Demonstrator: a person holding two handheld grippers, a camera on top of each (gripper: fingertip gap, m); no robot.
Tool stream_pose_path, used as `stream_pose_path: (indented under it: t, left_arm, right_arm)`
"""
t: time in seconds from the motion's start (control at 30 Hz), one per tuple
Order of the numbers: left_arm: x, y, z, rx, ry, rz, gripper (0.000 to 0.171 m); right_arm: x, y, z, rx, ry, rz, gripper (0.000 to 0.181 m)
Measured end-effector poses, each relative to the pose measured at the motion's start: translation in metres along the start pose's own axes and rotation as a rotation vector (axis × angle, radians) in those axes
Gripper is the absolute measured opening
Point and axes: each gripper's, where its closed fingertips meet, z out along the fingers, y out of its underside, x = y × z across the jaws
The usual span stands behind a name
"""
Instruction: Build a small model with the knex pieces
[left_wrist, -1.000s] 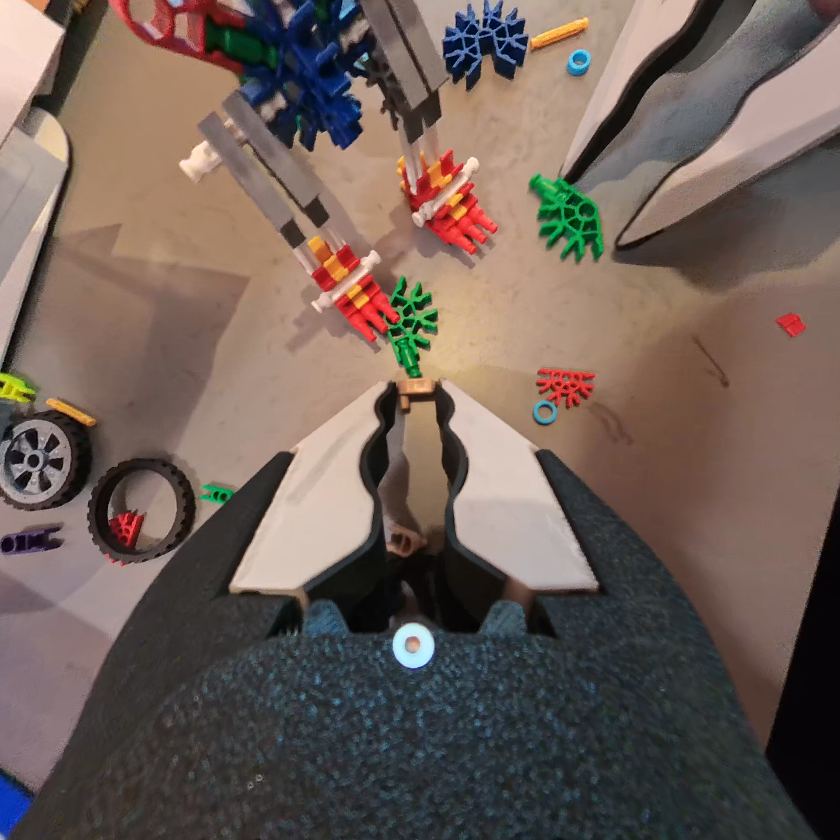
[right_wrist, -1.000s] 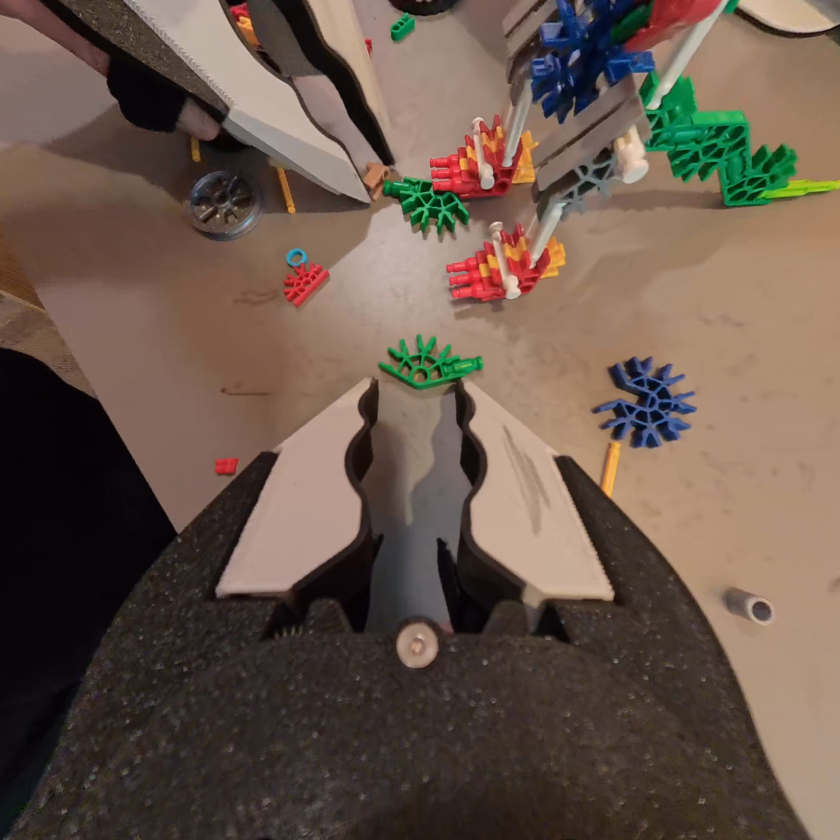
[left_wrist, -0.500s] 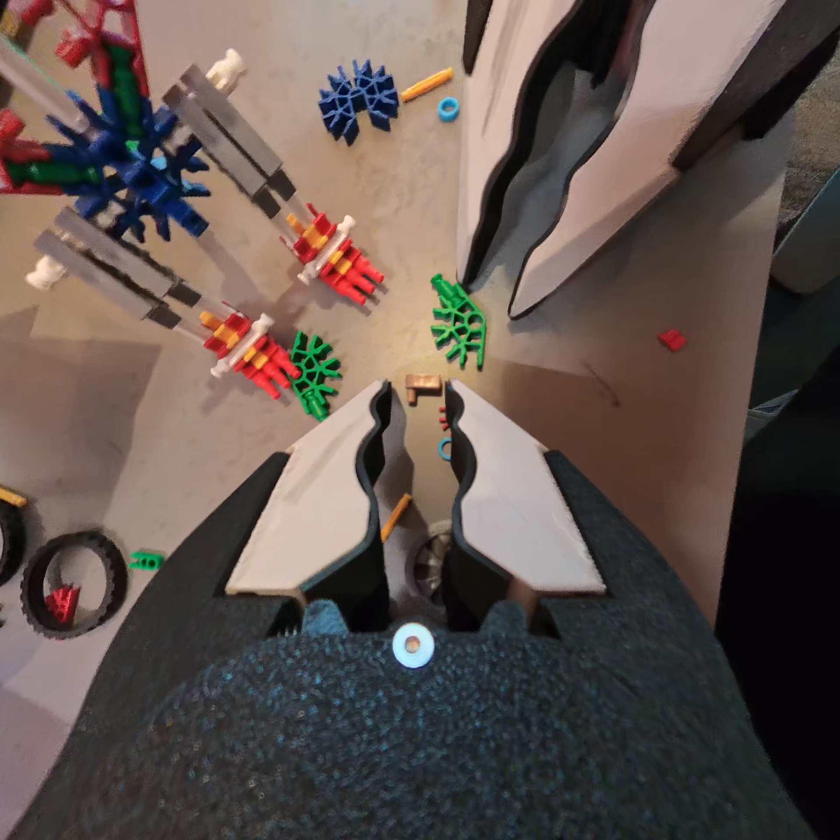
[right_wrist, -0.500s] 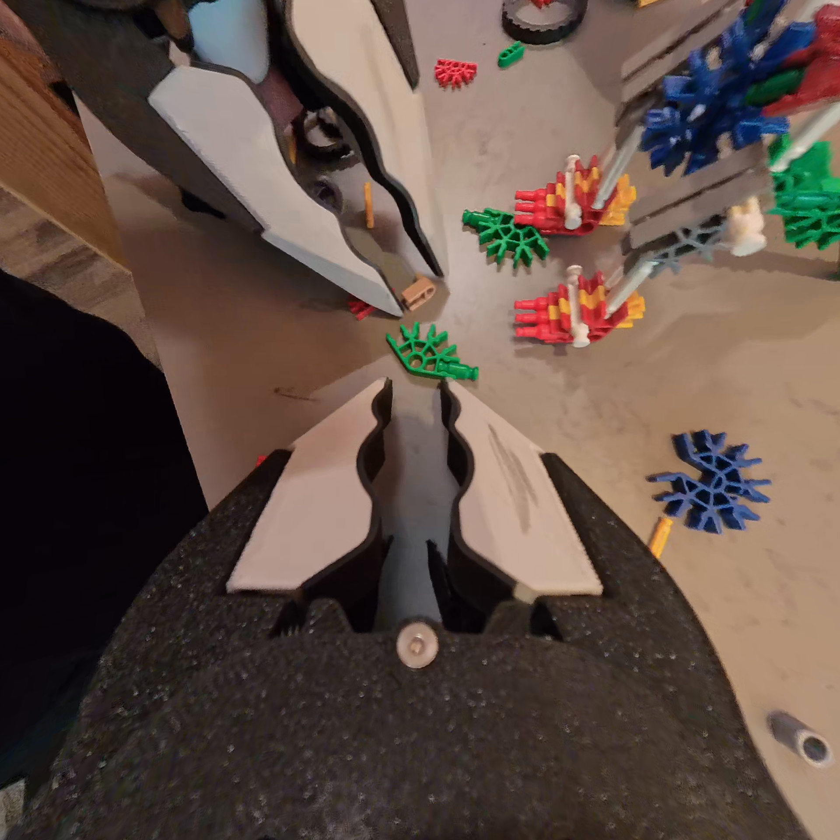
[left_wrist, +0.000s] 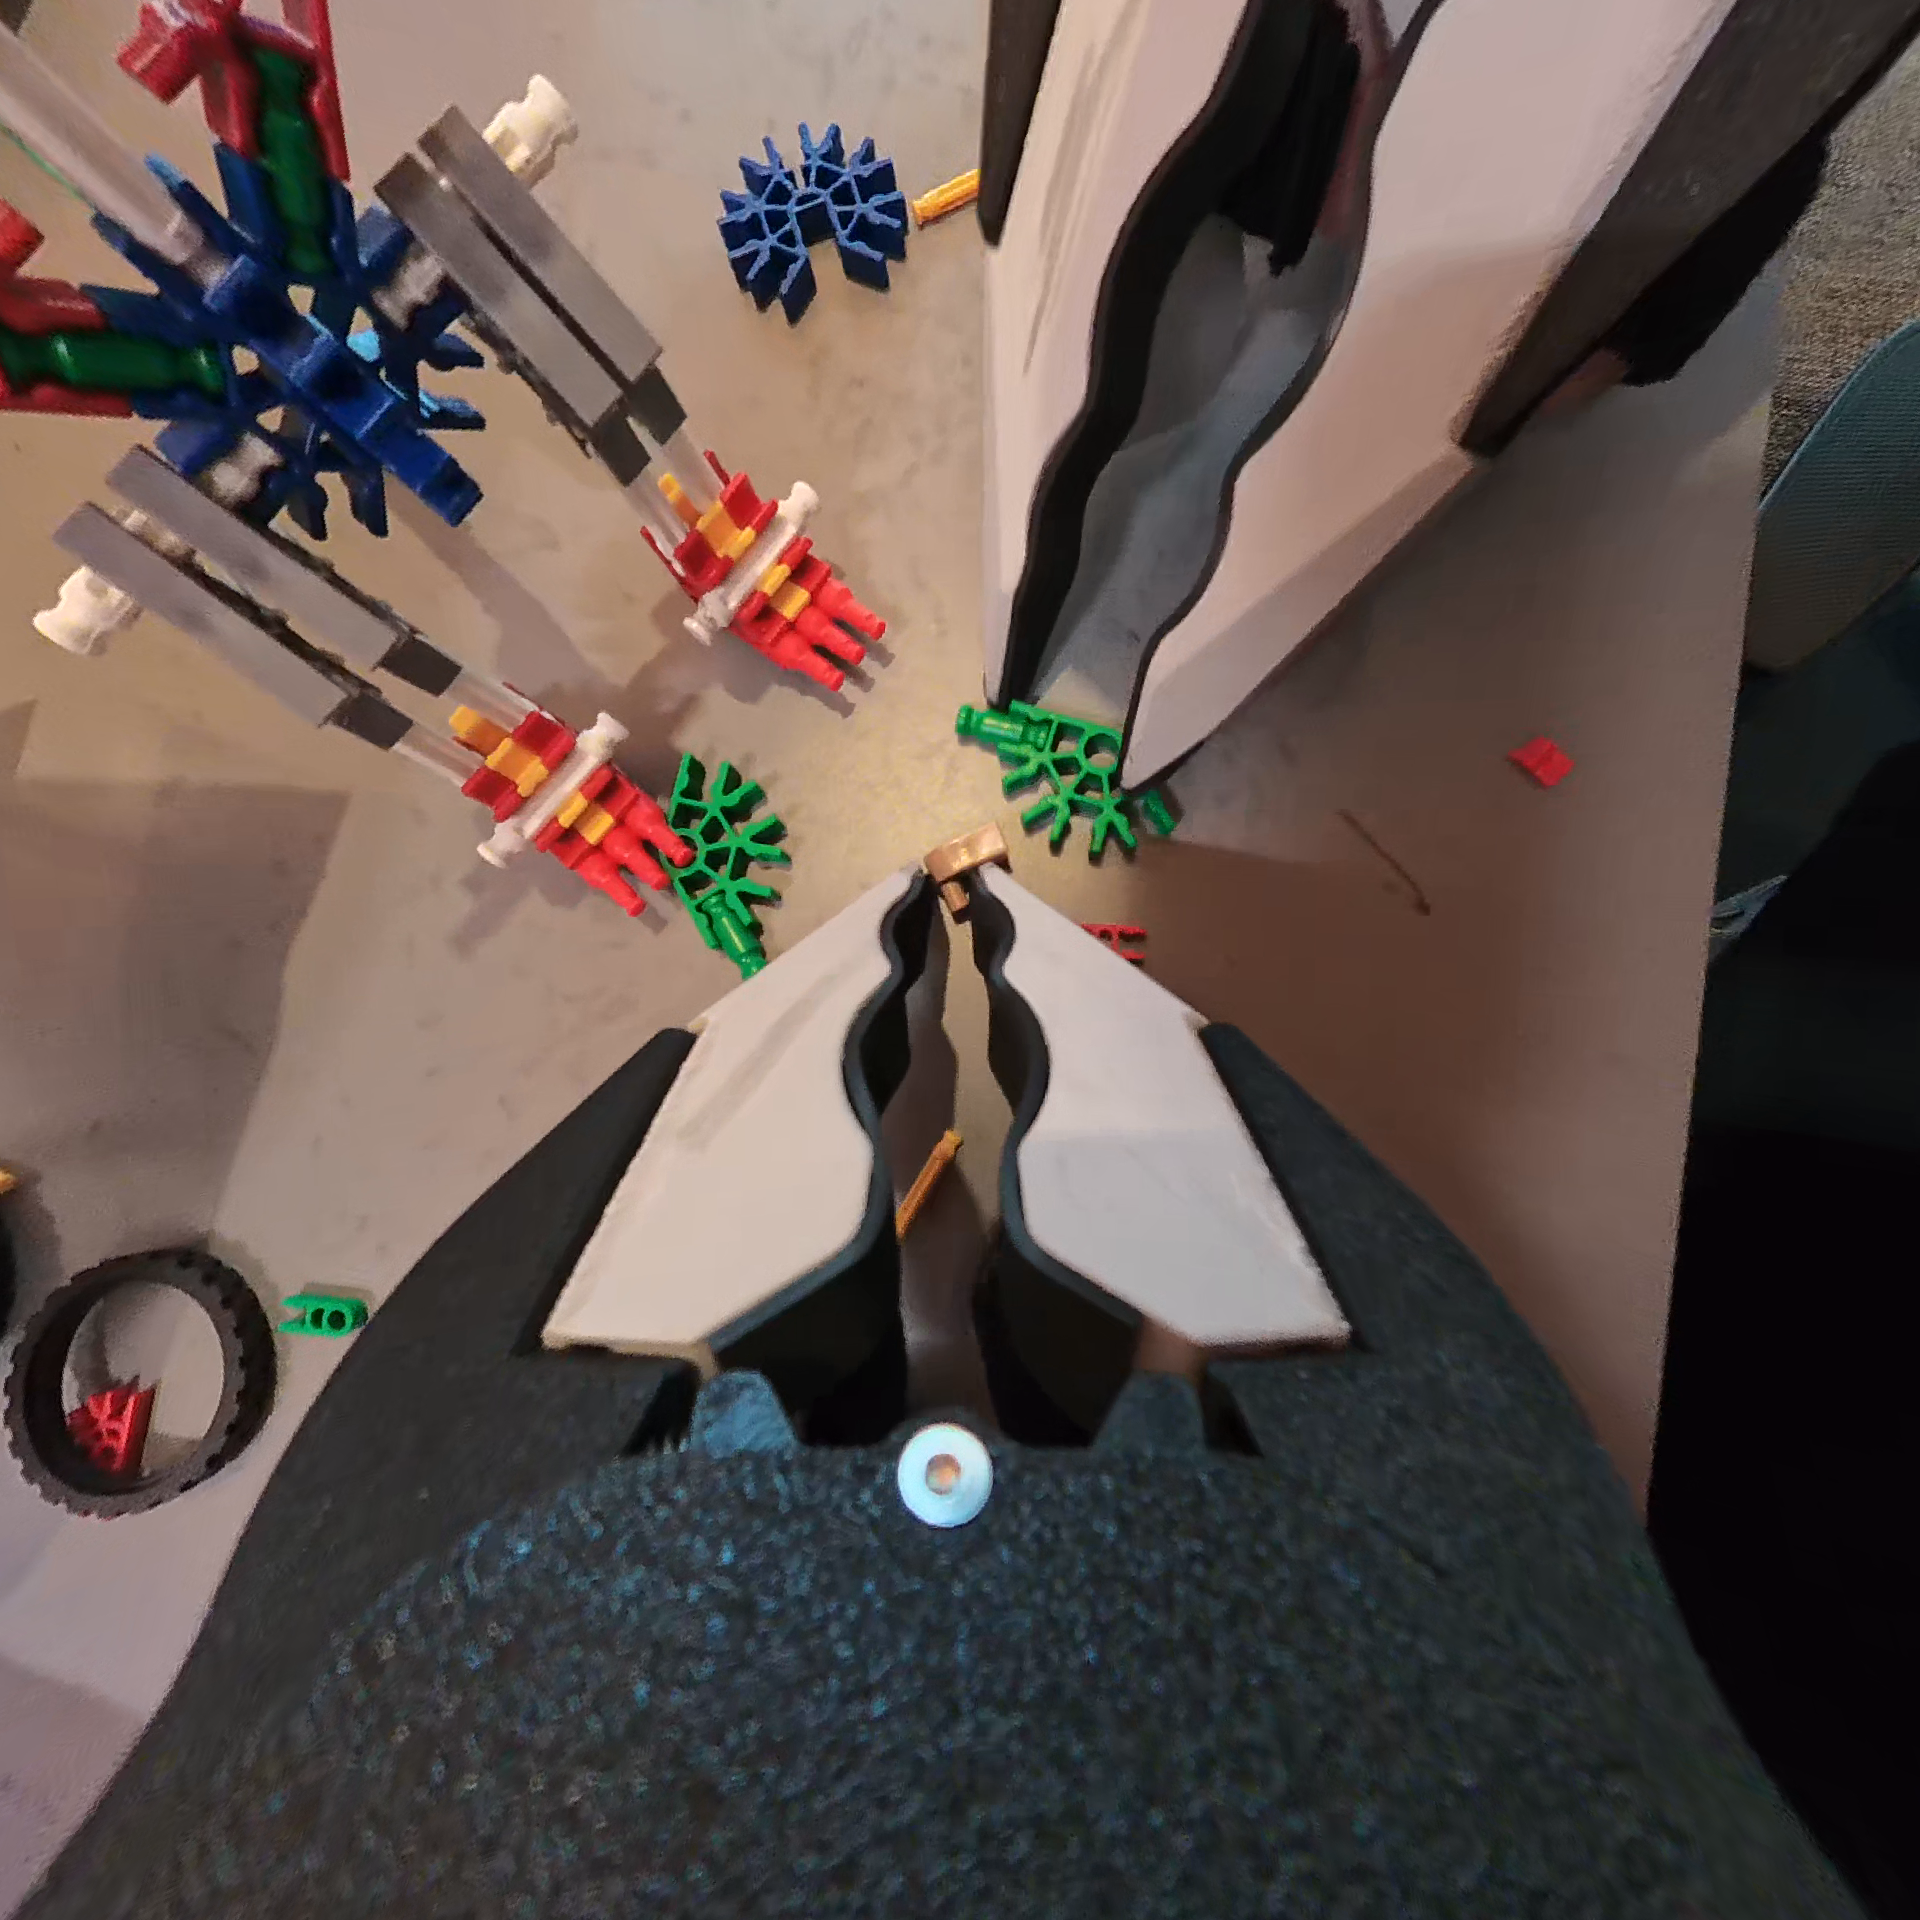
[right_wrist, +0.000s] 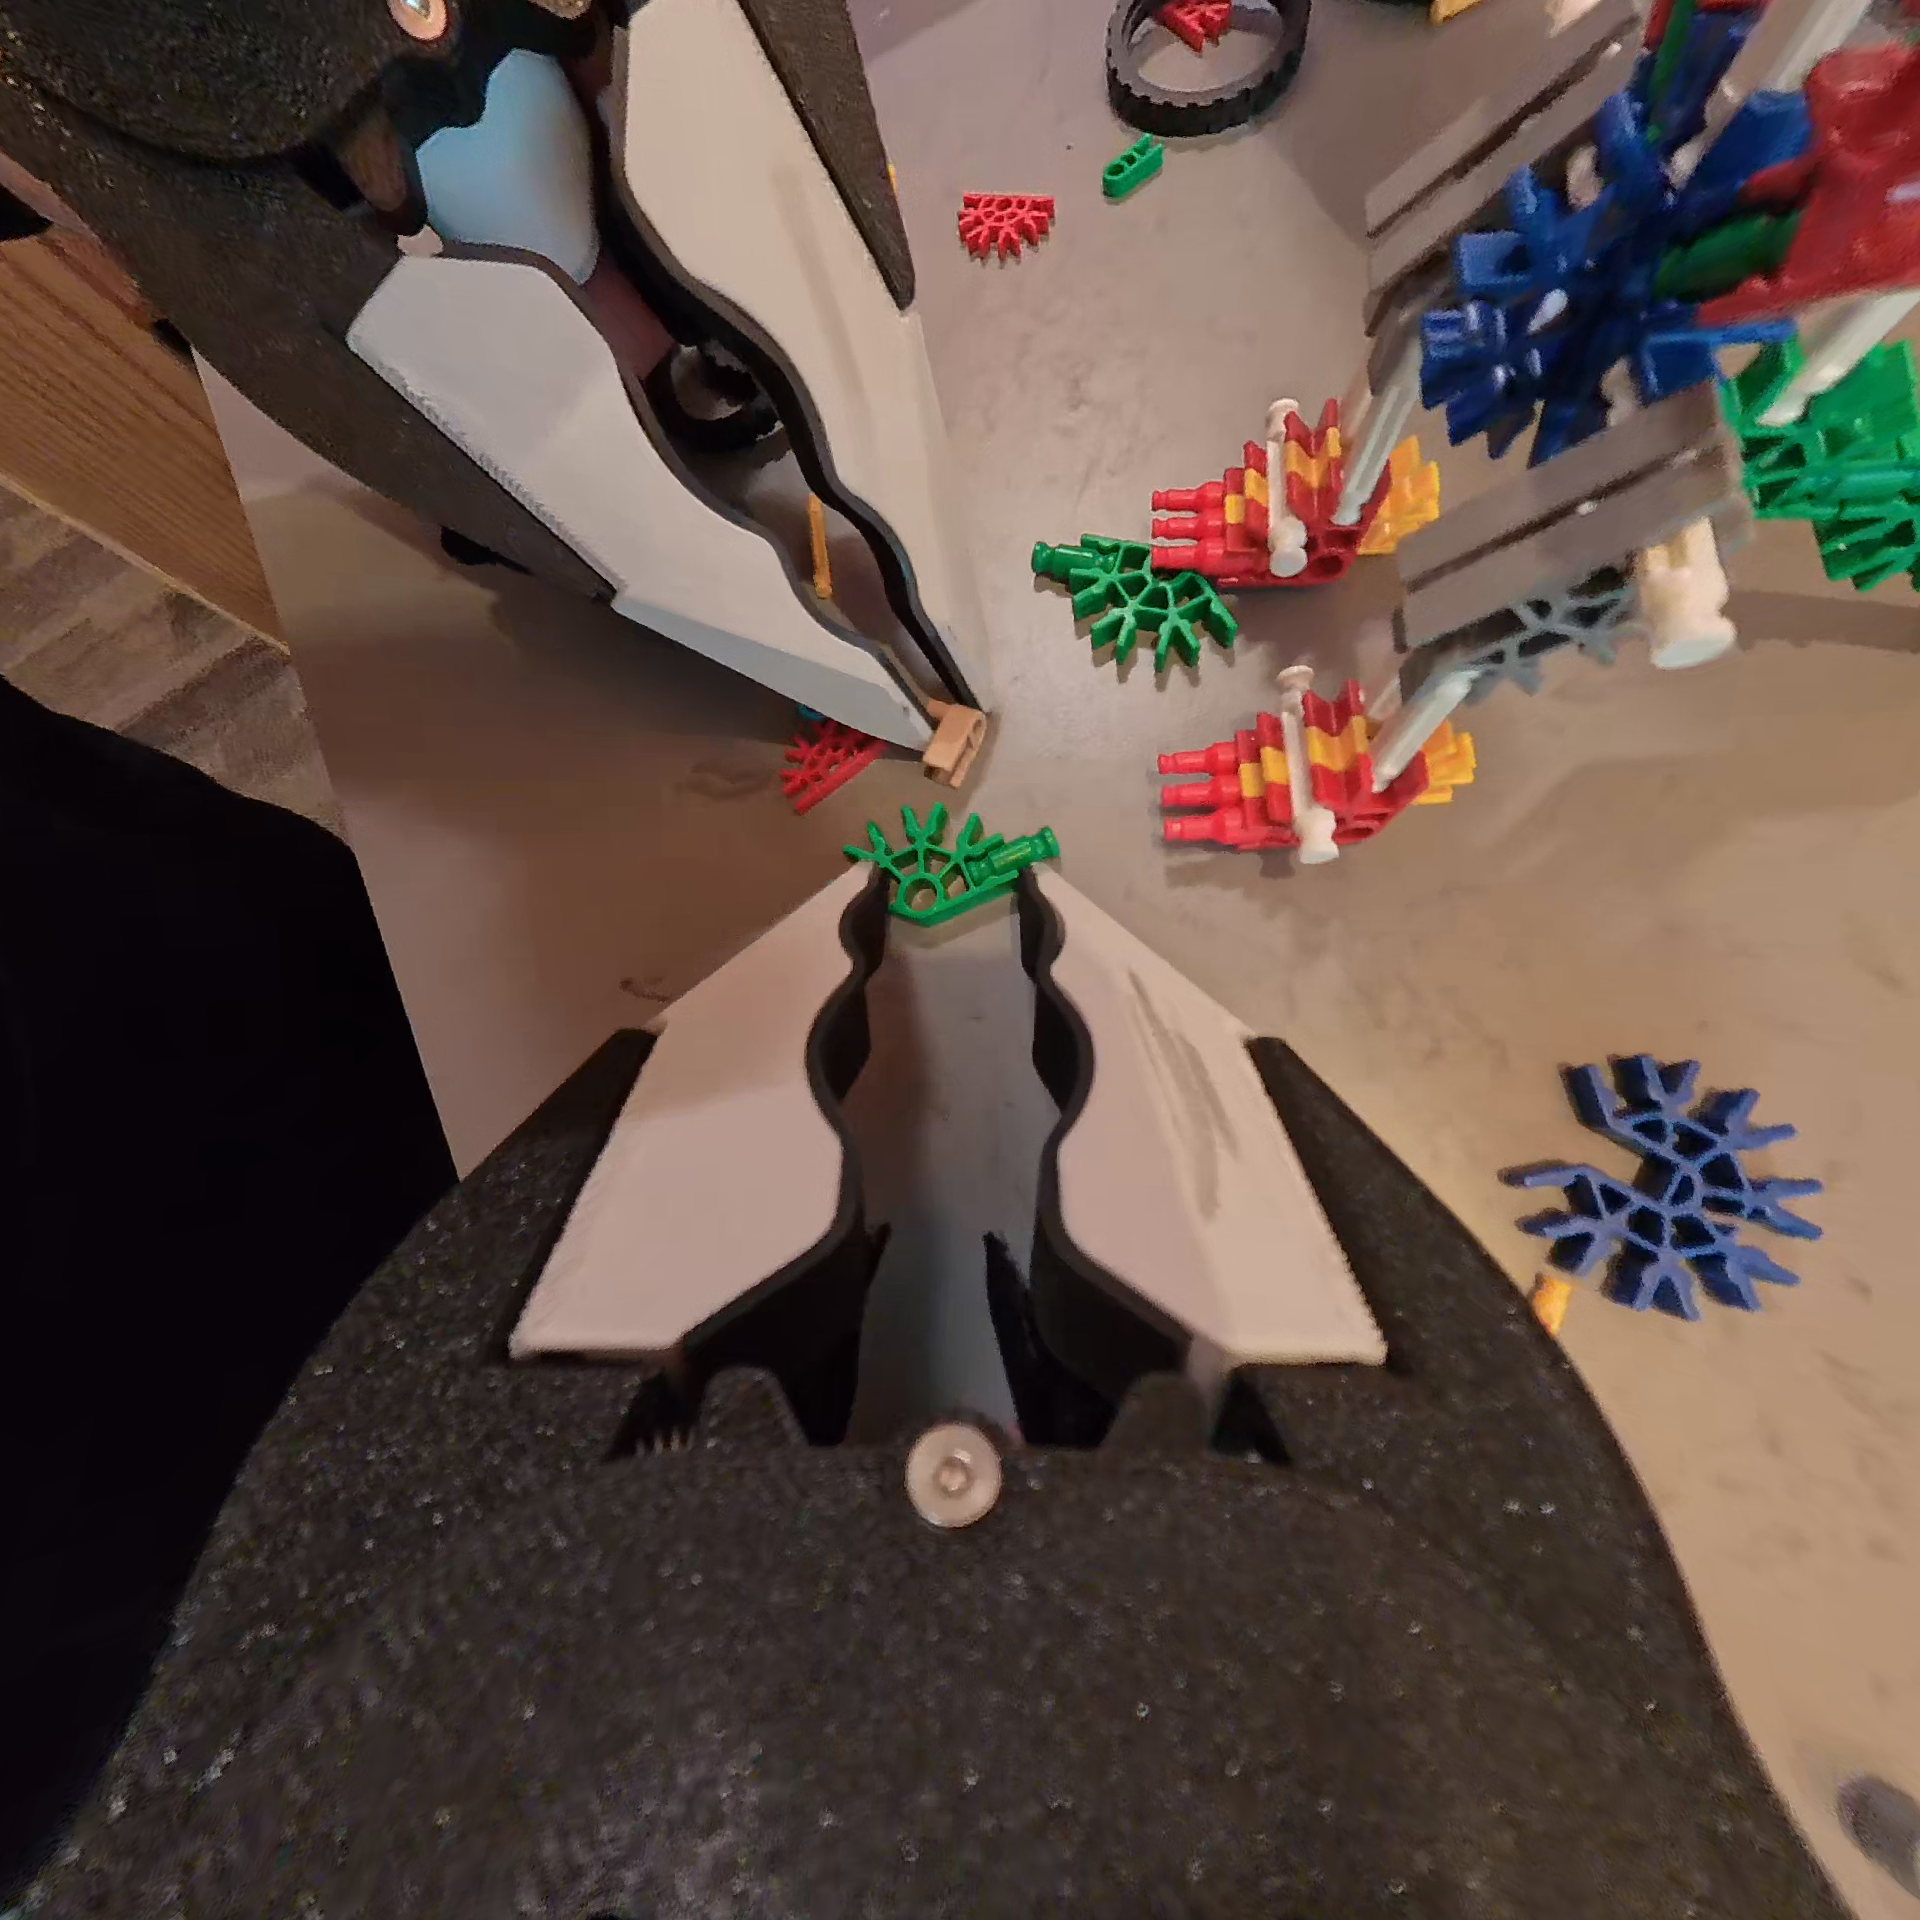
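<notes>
Two green connectors (left_wrist: 1070, 774) (left_wrist: 727, 842), one tan clip (left_wrist: 966, 857), one tyre (left_wrist: 140, 1377)

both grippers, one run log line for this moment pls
left gripper: shut on tan connector | right gripper: open around green connector on table

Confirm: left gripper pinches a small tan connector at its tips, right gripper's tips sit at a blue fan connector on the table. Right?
Not quite. The left gripper does pinch the tan connector, but the fan connector at the right gripper's tips is green, not blue, as the right wrist view shows. The blue connector lies apart, off to the side.
</notes>
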Motion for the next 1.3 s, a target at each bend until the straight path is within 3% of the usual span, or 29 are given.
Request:
stream_pose_path:
  t: [0.7,1.3]
  left_arm:
    - [0.0,0.003,-0.002,-0.03,0.169,0.274,0.004]
    - [0.002,-0.001,0.0,-0.02,0.22,0.38,0.003]
  right_arm:
    - [-0.013,-0.007,0.011,-0.023,-0.121,-0.086,0.022]
    - [-0.014,-0.008,0.012,-0.026,-0.139,-0.086,0.021]
